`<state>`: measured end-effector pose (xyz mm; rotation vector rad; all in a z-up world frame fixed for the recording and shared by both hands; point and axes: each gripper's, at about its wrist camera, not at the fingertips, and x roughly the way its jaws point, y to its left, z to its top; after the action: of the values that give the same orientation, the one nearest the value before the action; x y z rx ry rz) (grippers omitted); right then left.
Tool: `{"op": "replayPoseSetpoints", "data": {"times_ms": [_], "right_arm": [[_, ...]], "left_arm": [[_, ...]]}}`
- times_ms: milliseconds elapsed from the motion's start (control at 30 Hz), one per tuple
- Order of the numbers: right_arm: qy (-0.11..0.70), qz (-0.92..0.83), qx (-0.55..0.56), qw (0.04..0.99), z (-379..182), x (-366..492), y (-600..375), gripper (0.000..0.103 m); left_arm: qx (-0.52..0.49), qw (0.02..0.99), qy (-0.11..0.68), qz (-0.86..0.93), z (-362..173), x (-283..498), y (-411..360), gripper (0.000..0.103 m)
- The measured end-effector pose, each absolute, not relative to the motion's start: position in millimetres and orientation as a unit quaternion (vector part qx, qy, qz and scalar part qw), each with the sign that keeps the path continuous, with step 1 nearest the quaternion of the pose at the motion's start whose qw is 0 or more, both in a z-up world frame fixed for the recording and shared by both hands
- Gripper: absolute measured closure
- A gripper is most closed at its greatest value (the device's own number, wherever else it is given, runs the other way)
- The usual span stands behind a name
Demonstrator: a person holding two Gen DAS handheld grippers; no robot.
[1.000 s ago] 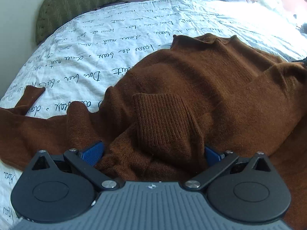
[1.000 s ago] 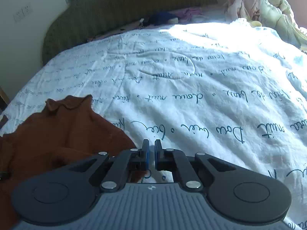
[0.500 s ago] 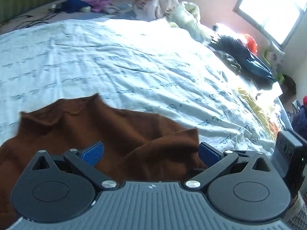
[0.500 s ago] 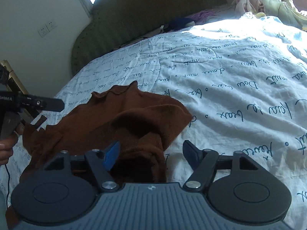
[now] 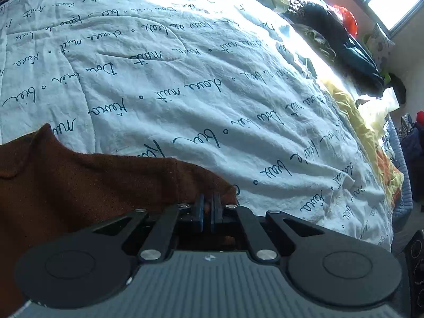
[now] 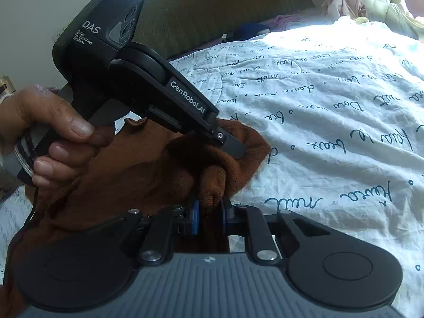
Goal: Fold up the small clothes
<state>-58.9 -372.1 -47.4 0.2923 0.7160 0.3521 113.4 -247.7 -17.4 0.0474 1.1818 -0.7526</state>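
Right wrist view: my right tongs (image 6: 210,212) have just closed, clamping a fold of the brown knitted sweater (image 6: 148,169). My left tongs (image 5: 207,209) pinch its edge too.

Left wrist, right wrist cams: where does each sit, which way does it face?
Left wrist: on the left gripper, angled down over the printed duvet toward a window; own fingers pinch the brown sweater.
Right wrist: on the right gripper, facing the headboard; own fingers clamp sweater; person's hand shows.
Shared: sweater, duvet.
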Motion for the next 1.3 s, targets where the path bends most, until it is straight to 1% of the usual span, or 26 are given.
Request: {"op": "replayPoseSetpoints", "data": {"times_ms": [133,267,333,400,433,467,500,533,567,600,633,700,800,833,867,900,933,1033,1133,1167,1200,1233,1300], "right_arm": [[0.337,0.167,0.13,0.917,-34.7,-70.9,-373.2,0.091],[0.329,0.163,0.138,0.92,-24.5,-88.6,-380.4,0.091],[0.351,0.144,0.126,0.917,-35.3,-91.7,-379.5,0.091],[0.371,0.13,0.13,0.91,-48.9,-93.8,-381.9,0.091],[0.375,0.126,0.151,0.906,-52.6,-96.9,-384.8,0.09],[0.381,0.128,0.156,0.902,-51.8,-100.5,-384.8,0.086],[0.391,0.125,0.138,0.902,-47.5,-102.9,-380.7,0.086],[0.395,0.11,0.116,0.905,-41.6,-106.4,-377.6,0.081],[0.392,0.093,0.106,0.909,-35.7,-110.5,-377.4,0.064],[0.383,0.088,0.104,0.914,-29.5,-113.5,-379.7,0.052],[0.371,0.09,0.106,0.918,-24.6,-114.9,-382.1,0.031],[0.342,0.099,0.119,0.927,-13.4,-107.2,-389.4,0.029],[0.324,0.114,0.19,0.92,-13.1,-74.6,-408.7,0.029],[0.331,0.114,0.217,0.911,-17.7,-60.8,-416.2,0.031],[0.337,0.114,0.245,0.902,-24.0,-41.5,-422.1,0.043],[0.343,0.11,0.265,0.895,-29.2,-32.3,-427.6,0.051],[0.355,0.107,0.286,0.884,-33.5,-24.1,-431.4,0.064],[0.379,0.116,0.305,0.866,-51.7,-0.3,-429.7,0.066],[0.393,0.135,0.315,0.853,-64.9,8.5,-418.6,0.067],[0.392,0.132,0.309,0.856,-65.9,8.8,-414.8,0.093],[0.387,0.131,0.313,0.857,-64.6,8.7,-413.5,0.098],[0.376,0.133,0.315,0.861,-59.8,4.1,-413.3,0.098],[0.353,0.121,0.294,0.88,-46.6,-2.3,-417.3,0.098]], "left_arm": [[-0.003,0.776,0.524,-0.351,-3.2,112.3,-245.0,0.098],[-0.027,0.78,0.525,-0.341,-17.7,121.2,-246.2,0.098],[-0.03,0.779,0.53,-0.333,-28.9,121.9,-248.4,0.098],[-0.009,0.787,0.518,-0.335,-39.5,115.4,-254.5,0.097],[-0.009,0.793,0.513,-0.327,-41.4,113.6,-253.0,0.095],[-0.027,0.796,0.511,-0.323,-39.6,115.2,-246.7,0.094],[-0.051,0.799,0.508,-0.318,-34.7,118.6,-237.4,0.089],[-0.075,0.801,0.506,-0.31,-26.5,122.6,-225.1,0.073],[-0.096,0.808,0.498,-0.3,-11.3,124.7,-207.7,0.057],[-0.108,0.817,0.482,-0.299,2.1,121.3,-191.3,0.022],[-0.121,0.832,0.448,-0.304,20.1,112.4,-169.5,0.001],[-0.119,0.856,0.4,-0.306,46.7,90.4,-131.9,0.0],[-0.125,0.86,0.396,-0.295,55.5,57.8,-78.9,0.0],[-0.123,0.858,0.405,-0.291,50.8,45.0,-61.3,0.0],[-0.117,0.856,0.418,-0.281,44.1,33.5,-47.4,0.0],[-0.109,0.858,0.423,-0.272,36.3,21.2,-35.2,0.001],[-0.099,0.86,0.424,-0.268,29.5,11.1,-27.0,0.001],[-0.063,0.862,0.441,-0.243,1.8,-9.4,-7.6,0.002],[-0.002,0.867,0.449,-0.215,-11.8,-14.1,-11.9,0.009],[0.024,0.87,0.449,-0.201,-14.1,-14.9,-14.1,0.01],[0.048,0.873,0.447,-0.187,-16.0,-15.5,-13.7,0.013],[0.066,0.878,0.441,-0.173,-17.0,-16.4,-12.1,0.016],[0.087,0.882,0.436,-0.159,-19.6,-17.6,-5.1,0.015]]}}
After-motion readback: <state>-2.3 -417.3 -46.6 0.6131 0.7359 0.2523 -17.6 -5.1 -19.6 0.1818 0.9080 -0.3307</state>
